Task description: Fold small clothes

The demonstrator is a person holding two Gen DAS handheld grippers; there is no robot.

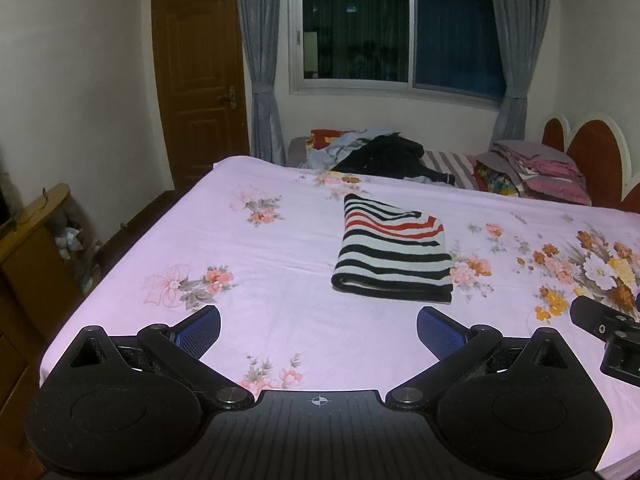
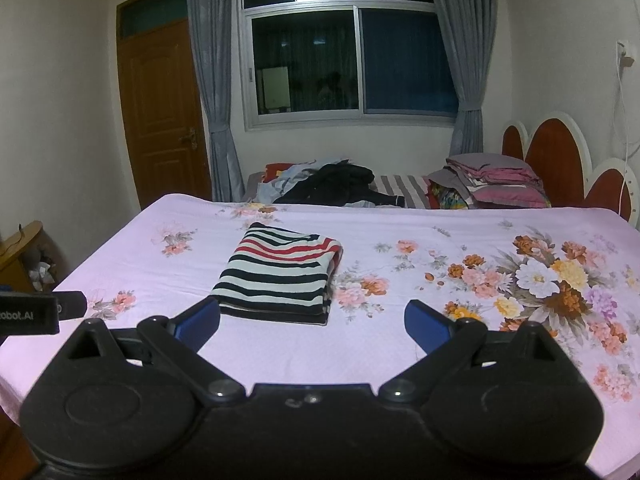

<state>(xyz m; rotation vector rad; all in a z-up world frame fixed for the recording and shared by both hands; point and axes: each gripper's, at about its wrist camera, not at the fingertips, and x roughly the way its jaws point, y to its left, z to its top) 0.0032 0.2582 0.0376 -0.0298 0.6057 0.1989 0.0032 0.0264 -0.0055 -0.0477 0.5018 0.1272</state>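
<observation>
A striped garment (image 1: 392, 252), black, white and red, lies folded into a neat rectangle on the pink floral bedsheet (image 1: 260, 248). It also shows in the right wrist view (image 2: 280, 276). My left gripper (image 1: 318, 330) is open and empty, held above the sheet in front of the garment and apart from it. My right gripper (image 2: 312, 326) is open and empty, just in front of the garment's near edge. Each gripper shows at the edge of the other's view, the right one (image 1: 604, 336) and the left one (image 2: 36, 312).
A heap of dark and light clothes (image 1: 380, 152) lies at the far side of the bed. Folded bedding and pillows (image 1: 532, 172) sit by the red headboard (image 1: 592, 152). A wooden cabinet (image 1: 28, 240) stands left of the bed, a door (image 1: 200, 80) beyond.
</observation>
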